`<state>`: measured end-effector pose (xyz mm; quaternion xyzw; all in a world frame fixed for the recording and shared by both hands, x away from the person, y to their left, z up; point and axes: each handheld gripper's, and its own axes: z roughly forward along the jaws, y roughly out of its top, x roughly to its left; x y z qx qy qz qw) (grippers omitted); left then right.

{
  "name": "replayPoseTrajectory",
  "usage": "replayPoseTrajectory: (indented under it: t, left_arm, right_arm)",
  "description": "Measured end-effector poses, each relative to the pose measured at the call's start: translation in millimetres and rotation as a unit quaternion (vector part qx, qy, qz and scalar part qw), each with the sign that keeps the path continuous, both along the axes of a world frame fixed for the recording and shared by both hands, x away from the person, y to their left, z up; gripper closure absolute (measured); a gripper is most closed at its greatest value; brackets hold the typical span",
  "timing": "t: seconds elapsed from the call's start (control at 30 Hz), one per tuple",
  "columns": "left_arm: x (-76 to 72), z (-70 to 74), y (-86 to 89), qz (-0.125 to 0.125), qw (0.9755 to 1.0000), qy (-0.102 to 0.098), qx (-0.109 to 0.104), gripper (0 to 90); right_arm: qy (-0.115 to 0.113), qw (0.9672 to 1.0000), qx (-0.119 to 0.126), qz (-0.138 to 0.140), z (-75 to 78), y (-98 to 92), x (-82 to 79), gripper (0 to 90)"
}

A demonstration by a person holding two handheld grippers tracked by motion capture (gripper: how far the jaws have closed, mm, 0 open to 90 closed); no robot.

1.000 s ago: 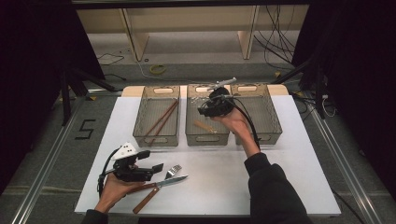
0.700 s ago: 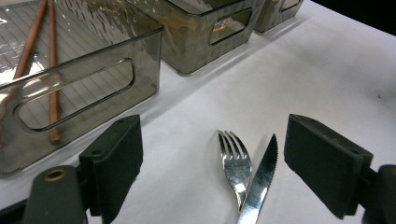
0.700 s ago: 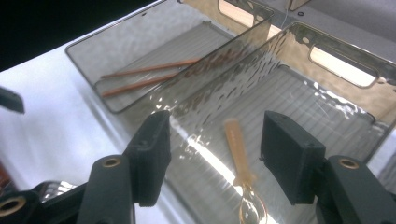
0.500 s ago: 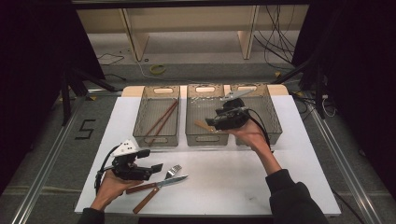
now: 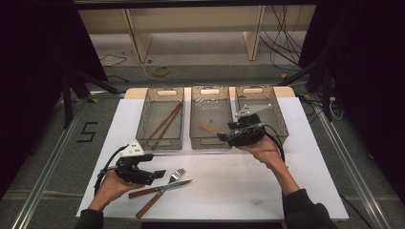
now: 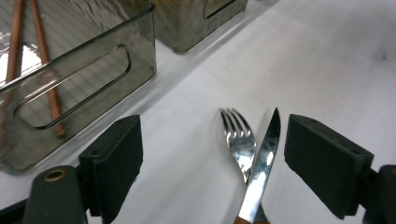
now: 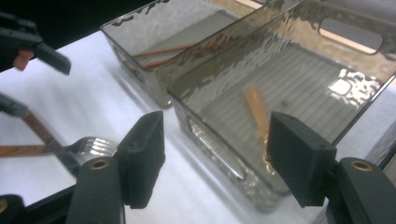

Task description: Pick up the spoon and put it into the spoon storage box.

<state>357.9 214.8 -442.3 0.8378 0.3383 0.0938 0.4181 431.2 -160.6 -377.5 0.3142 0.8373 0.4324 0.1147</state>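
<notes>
Where floor tape (image 5: 87,132) reads "5", no brands legible

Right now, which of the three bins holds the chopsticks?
The left bin: two chopsticks lie slanted in it. The middle bin holds one short wooden piece.

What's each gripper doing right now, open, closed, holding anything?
Left gripper: open, holding nothing; fork and knife lie between its jaws.
Right gripper: open and empty, jaws just been opening, at the middle bin.

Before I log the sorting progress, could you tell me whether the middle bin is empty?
Not empty: the middle bin holds one wooden-handled utensil lying on its floor.
</notes>
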Motion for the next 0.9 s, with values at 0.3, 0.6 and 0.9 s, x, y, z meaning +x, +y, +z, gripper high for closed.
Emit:
replayPoseTrajectory:
  t: [0.3,0.6,0.9]
  left_arm:
    - [4.7,4.6,2.2,-0.014,0.9993,0.015,0.033,19.2]
    - [5.4,10.3,8.4,-0.021,0.9973,0.027,0.065,19.3]
    - [-2.0,13.5,21.4,-0.028,0.9953,0.034,0.086,19.7]
  right_arm:
    - [0.005,0.9999,0.011,-0.008,-10.1,-13.6,-16.1,36.1]
    - [0.008,0.9998,0.020,0.005,-15.5,-18.2,-30.5,35.3]
    - [0.013,0.9997,0.018,0.009,-21.3,-21.2,-38.2,35.2]
